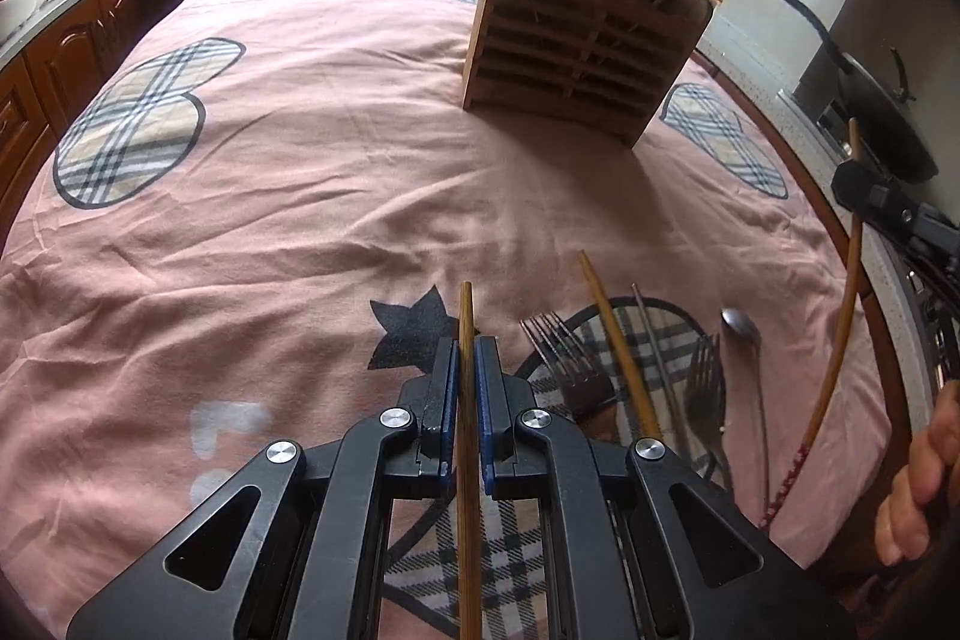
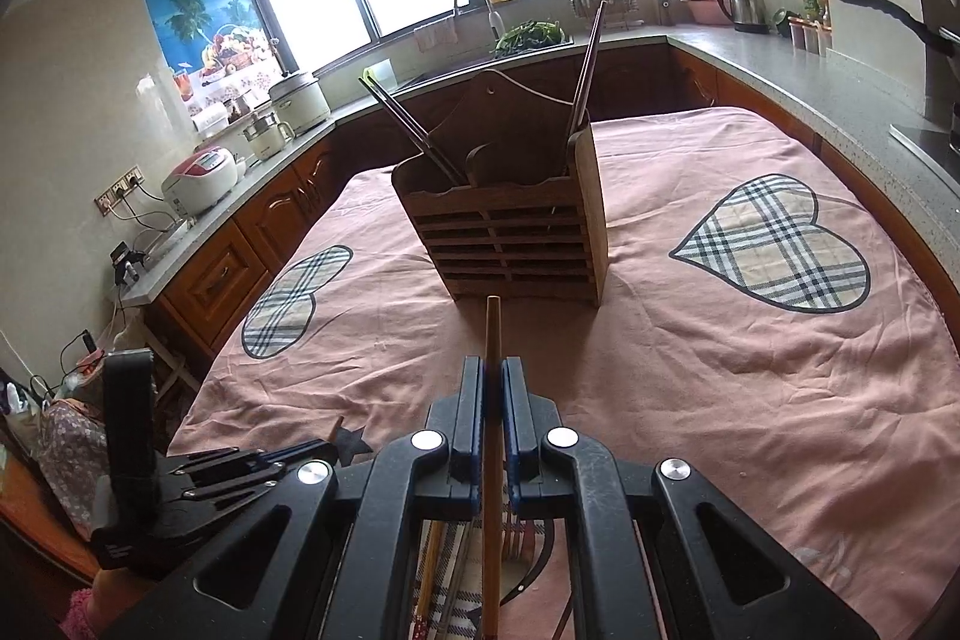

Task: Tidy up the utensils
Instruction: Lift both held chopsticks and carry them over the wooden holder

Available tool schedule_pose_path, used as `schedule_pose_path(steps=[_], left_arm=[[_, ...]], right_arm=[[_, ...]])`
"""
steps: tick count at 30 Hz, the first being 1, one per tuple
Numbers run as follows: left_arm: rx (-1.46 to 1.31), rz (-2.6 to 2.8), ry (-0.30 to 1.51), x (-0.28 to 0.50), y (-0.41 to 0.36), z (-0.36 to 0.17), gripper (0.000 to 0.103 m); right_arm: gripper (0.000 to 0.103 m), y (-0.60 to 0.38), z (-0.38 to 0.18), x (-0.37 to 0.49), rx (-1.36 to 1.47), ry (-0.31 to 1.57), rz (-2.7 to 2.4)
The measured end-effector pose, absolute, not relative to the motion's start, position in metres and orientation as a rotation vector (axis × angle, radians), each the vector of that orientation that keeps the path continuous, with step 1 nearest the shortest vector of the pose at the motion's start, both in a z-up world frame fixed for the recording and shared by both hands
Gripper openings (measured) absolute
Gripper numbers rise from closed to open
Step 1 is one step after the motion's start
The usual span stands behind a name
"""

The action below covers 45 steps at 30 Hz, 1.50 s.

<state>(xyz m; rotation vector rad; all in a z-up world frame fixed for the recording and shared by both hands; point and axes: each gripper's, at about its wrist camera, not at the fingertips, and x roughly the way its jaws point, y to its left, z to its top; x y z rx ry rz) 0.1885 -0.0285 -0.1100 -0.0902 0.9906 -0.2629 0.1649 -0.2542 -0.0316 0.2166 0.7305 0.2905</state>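
Note:
My left gripper is shut on a wooden chopstick that runs straight out between its blue pads, low over the pink cloth. To its right on the cloth lie two forks, a spoon, another wooden chopstick and a thin metal chopstick. My right gripper is shut on a long wooden chopstick that points toward the wooden slatted utensil holder. The holder stands upright mid-table with dark chopsticks leaning out of both ends. The right gripper also shows at the left wrist view's right edge.
A pink tablecloth with plaid hearts covers the table. Kitchen counters with rice cookers, a kettle and a sink run round it. A pan sits on the stove at right. A person's hand is at the lower right.

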Motion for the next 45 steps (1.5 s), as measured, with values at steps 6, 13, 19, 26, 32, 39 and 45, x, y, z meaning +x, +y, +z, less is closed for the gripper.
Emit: schedule_pose_path(steps=[6, 13, 19, 26, 32, 39, 45], left_arm=[[-0.016, -0.264, 1.045, 0.193, -0.037, -0.120, 0.006], [0.096, -0.265, 1.073, 0.205, -0.053, -0.119, 0.007], [0.114, -0.302, 1.091, 0.208, -0.064, -0.118, 0.031], [0.143, -0.287, 1.072, 0.210, -0.064, -0.118, 0.017], [0.162, -0.287, 1.059, 0.215, -0.060, -0.118, 0.006], [0.069, -0.298, 1.025, 0.208, -0.045, -0.102, 0.005], [-0.022, -0.334, 0.930, 0.188, -0.032, -0.060, 0.005]], right_arm=[[0.006, -0.259, -0.038, 0.170, 0.235, 0.744, 0.288], [0.006, -0.267, -0.042, 0.176, 0.262, 0.749, 0.289], [0.006, -0.274, -0.045, 0.177, 0.283, 0.752, 0.286], [0.006, -0.280, -0.044, 0.176, 0.293, 0.747, 0.273], [0.006, -0.283, -0.045, 0.177, 0.300, 0.748, 0.270], [0.006, -0.281, -0.039, 0.173, 0.295, 0.739, 0.275], [0.006, -0.282, -0.031, 0.169, 0.296, 0.722, 0.276]])
